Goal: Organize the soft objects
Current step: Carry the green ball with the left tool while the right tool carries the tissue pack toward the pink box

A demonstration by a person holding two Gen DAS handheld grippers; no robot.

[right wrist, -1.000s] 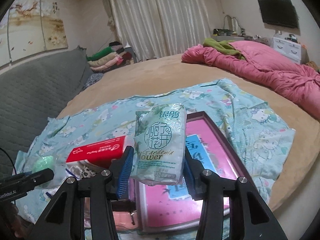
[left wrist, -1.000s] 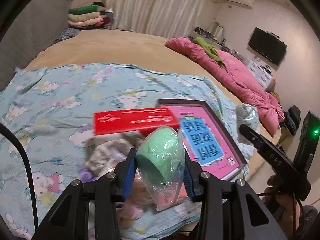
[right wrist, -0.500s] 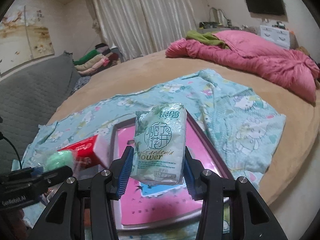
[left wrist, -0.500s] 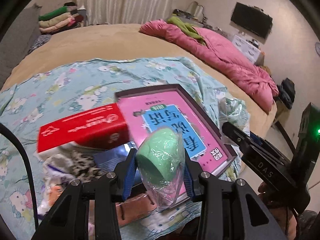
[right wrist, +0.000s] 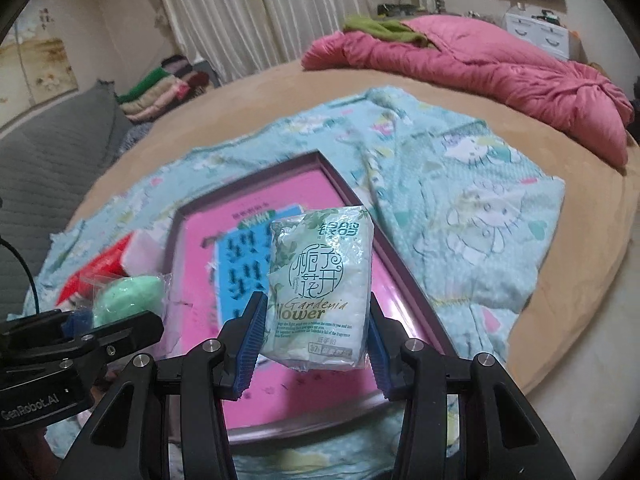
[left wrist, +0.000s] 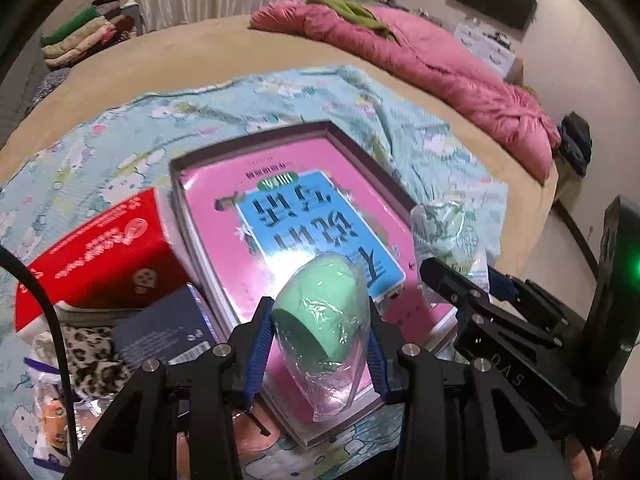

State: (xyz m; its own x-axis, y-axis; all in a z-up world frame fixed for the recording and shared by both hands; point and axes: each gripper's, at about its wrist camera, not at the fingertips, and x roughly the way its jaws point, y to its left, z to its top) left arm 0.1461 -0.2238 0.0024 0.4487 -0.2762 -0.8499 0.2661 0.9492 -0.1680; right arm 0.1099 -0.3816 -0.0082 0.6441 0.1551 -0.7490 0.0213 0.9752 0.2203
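Pinching a green sponge in a clear plastic bag (left wrist: pixel 320 320) between its blue pads, the left gripper (left wrist: pixel 318 344) holds it above the near edge of the pink box (left wrist: pixel 280 200). To its right, the right gripper (right wrist: pixel 314 340) clamps a white tissue pack (right wrist: pixel 320 284) printed with "Gardenia Flower", also over the pink box. This box lies on a light blue cartoon-print blanket (right wrist: pixel 480 208). A red carton (left wrist: pixel 92 256) sits just left of it, with a leopard-print cloth (left wrist: pixel 86 344) nearer. A pink quilt (right wrist: pixel 480 64) lies far right.
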